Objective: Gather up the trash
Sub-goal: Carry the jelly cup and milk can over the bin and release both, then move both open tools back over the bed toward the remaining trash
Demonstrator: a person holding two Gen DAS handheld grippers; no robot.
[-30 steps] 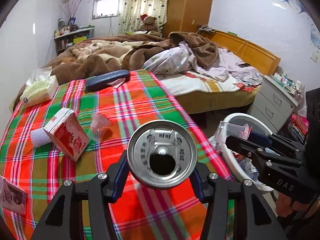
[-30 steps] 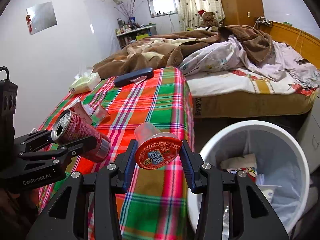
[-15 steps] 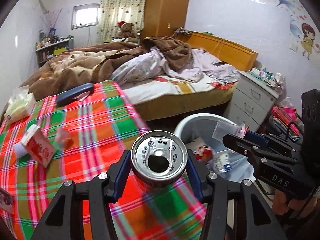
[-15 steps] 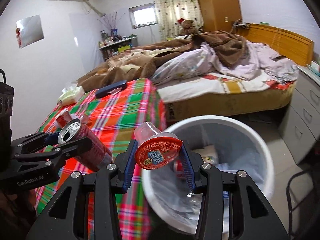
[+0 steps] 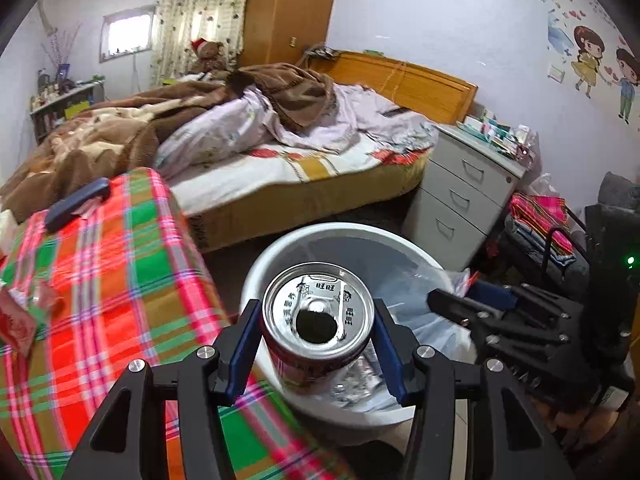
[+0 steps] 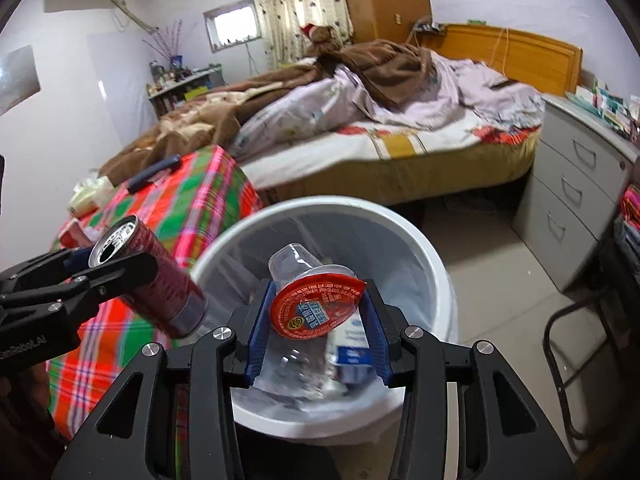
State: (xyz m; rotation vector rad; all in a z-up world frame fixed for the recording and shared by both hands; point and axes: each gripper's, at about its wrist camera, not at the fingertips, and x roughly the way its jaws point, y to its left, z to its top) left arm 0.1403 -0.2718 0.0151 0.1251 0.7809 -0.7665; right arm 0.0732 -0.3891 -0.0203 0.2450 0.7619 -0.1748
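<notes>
My left gripper (image 5: 318,344) is shut on an opened red drink can (image 5: 318,320), held over the near rim of the white trash bin (image 5: 280,252). From the right wrist view the can (image 6: 160,280) hangs tilted at the bin's left edge. My right gripper (image 6: 316,324) is shut on a clear plastic cup with a red foil lid (image 6: 316,304), held above the open bin (image 6: 436,264). The bin has a clear liner and holds some wrappers and a bottle. The right gripper shows in the left wrist view (image 5: 448,304).
The table with the red and green plaid cloth (image 5: 112,280) stands left of the bin, with a red carton (image 5: 16,320) and a dark case (image 5: 76,204) on it. A bed (image 5: 280,152) is behind. Grey drawers (image 5: 460,200) stand at the right.
Both grippers have swung right from over the table to over the bin, each still holding its item. The bin now fills the middle of both views.
</notes>
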